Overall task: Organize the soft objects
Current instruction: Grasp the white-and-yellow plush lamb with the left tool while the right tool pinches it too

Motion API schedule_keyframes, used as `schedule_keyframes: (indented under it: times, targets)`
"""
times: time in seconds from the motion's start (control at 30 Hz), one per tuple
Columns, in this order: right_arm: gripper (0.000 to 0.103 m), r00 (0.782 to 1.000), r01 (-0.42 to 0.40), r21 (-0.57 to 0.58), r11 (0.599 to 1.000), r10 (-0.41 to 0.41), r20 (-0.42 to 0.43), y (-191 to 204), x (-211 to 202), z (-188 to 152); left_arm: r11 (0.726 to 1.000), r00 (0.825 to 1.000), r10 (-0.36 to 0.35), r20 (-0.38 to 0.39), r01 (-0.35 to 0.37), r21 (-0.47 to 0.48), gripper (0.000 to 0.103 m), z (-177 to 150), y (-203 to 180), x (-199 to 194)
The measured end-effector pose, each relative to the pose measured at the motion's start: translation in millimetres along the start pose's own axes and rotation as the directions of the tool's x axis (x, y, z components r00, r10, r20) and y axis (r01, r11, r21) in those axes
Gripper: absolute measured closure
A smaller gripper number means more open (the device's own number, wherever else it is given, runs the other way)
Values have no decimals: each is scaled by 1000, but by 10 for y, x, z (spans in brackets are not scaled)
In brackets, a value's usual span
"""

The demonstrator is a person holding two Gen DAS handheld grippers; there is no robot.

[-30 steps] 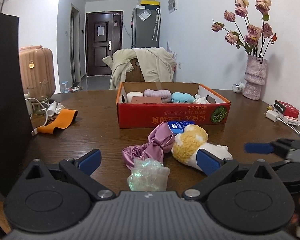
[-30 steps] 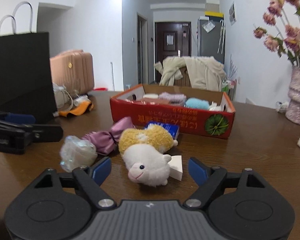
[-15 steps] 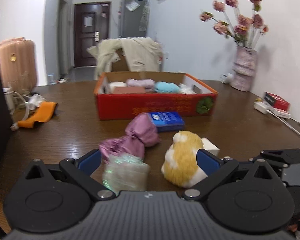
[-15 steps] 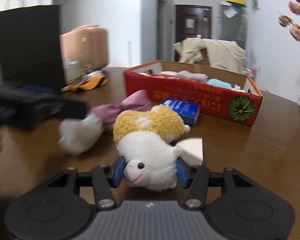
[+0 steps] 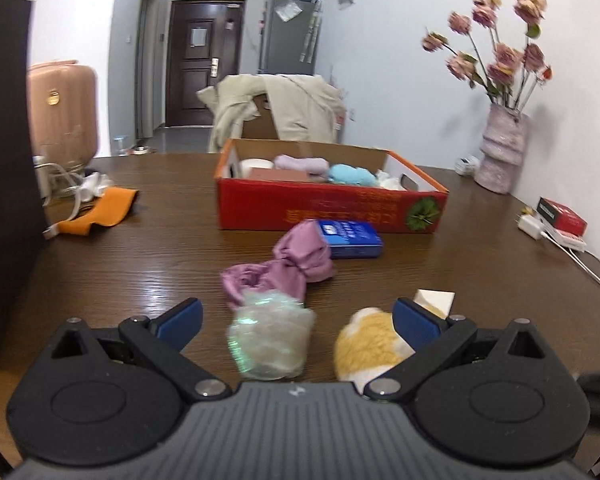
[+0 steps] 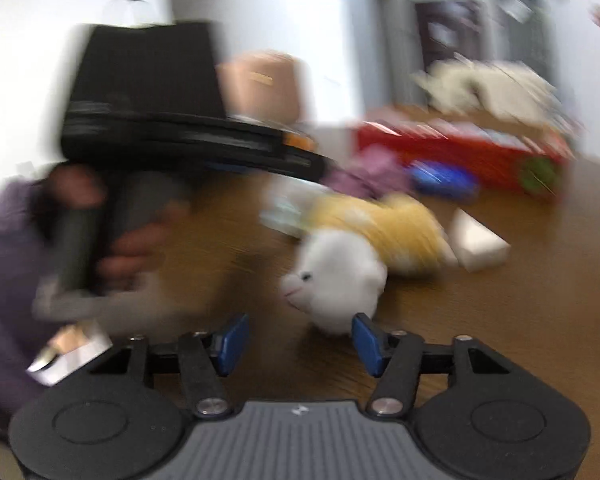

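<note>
My left gripper (image 5: 296,320) is open over the wooden table (image 5: 148,264). A crinkly translucent bundle (image 5: 270,340) lies between its fingers, untouched. A yellow-and-white plush sheep (image 5: 370,344) sits by its right fingertip. Behind them lie a purple satin scrunchie (image 5: 280,268) and a blue pack (image 5: 350,234). The right wrist view is blurred. My right gripper (image 6: 298,344) has its jaws opening; the plush sheep's (image 6: 336,280) white head lies at the tips near the right finger, not pressed. The red cardboard box (image 5: 328,204) holds several soft items.
A white wedge (image 5: 436,300) lies right of the plush. An orange band (image 5: 100,216) and cables sit at the left beside a black bag (image 5: 4,168). A vase of flowers (image 5: 500,160), a red pack (image 5: 562,216) and a charger line the right edge. A hand (image 6: 128,248) holds the left gripper.
The right gripper shut on the plush's head half a second ago; now its pads stand wider and the head lies ahead of them. The right view has swung left. The plush shifted nearer the left gripper.
</note>
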State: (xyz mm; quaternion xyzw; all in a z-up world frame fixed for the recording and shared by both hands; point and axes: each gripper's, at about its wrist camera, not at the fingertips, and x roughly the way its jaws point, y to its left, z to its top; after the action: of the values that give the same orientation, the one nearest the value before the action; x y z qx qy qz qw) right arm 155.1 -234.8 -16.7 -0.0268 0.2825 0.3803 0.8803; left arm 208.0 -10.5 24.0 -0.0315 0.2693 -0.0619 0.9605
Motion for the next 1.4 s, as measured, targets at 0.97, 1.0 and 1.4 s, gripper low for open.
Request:
schedule_keyframes:
  times: [0.97, 1.0, 1.4]
  targets:
    - [53, 994, 104, 309, 945, -112, 10, -352, 468, 167, 978, 978, -177, -109, 163, -129, 52, -317, 309, 150]
    - [54, 994, 100, 299, 949, -108, 12, -336, 444, 186, 978, 979, -177, -104, 163, -132, 55, -319, 318, 146]
    - [55, 997, 71, 277, 958, -74, 0, -311, 460, 211, 965, 978, -181, -104, 156, -212, 53, -295, 353, 219]
